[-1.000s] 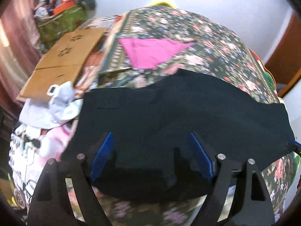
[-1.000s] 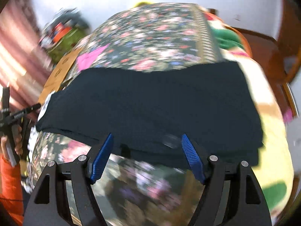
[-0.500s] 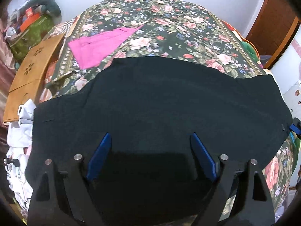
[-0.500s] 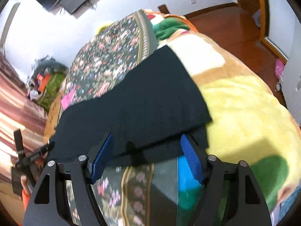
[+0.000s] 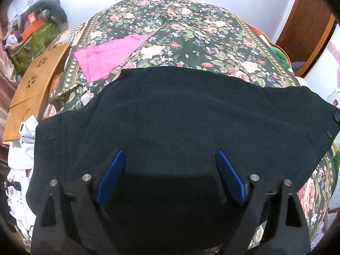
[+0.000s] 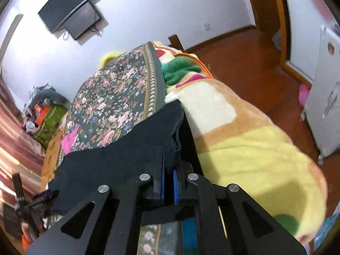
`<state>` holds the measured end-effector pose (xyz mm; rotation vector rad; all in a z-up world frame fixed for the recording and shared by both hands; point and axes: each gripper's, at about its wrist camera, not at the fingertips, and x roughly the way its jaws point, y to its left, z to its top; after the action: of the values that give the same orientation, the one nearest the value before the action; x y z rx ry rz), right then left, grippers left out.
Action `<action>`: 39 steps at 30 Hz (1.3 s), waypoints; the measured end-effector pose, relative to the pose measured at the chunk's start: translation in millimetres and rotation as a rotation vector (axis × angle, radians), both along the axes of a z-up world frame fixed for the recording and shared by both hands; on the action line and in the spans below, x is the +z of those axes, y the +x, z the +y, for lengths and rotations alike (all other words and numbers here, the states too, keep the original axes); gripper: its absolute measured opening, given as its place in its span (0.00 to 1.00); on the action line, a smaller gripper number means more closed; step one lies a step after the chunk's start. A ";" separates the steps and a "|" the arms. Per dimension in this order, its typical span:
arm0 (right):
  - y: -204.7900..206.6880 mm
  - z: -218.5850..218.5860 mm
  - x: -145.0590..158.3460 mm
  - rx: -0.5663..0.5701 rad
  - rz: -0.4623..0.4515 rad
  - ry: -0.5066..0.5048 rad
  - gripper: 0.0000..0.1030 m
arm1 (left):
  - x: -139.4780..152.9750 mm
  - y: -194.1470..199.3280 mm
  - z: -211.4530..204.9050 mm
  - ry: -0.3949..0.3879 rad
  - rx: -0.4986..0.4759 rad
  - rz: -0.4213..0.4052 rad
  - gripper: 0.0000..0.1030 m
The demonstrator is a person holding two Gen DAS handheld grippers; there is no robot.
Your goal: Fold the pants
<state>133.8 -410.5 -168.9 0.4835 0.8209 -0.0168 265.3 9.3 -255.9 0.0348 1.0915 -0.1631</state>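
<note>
pants (image 5: 191, 114) flat on bed (image 5: 191, 31) | right gripper (image 6: 169, 182) pinching right end | left gripper (image 5: 170, 170) spread above near edge | step: grasping; next: left pinches, fold across

Black pants (image 5: 180, 114), floral bedspread (image 5: 191, 31), pink cloth (image 5: 106, 57).

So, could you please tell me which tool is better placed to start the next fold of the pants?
Right. The right tool is shut on the black pants' edge, ready to carry it over. The left tool is open above the cloth, gripping nothing.
</note>
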 end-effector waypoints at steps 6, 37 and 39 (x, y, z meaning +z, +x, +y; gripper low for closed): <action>-9.4 4.6 -13.9 -0.019 0.088 -0.043 0.07 | 0.6 -3.5 1.4 -0.014 -0.009 -0.007 0.86; -6.7 -1.8 -38.9 -0.049 0.051 0.038 0.10 | 23.1 2.3 -9.3 0.012 -0.025 -0.031 0.90; -3.9 -3.5 -31.1 -0.021 0.021 -0.008 0.09 | 27.7 9.4 -14.5 0.000 -0.035 -0.026 0.90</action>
<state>129.9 -414.0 -200.0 0.4851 0.8363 -0.0450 274.7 -5.2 -228.2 0.0554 1.0649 -0.1933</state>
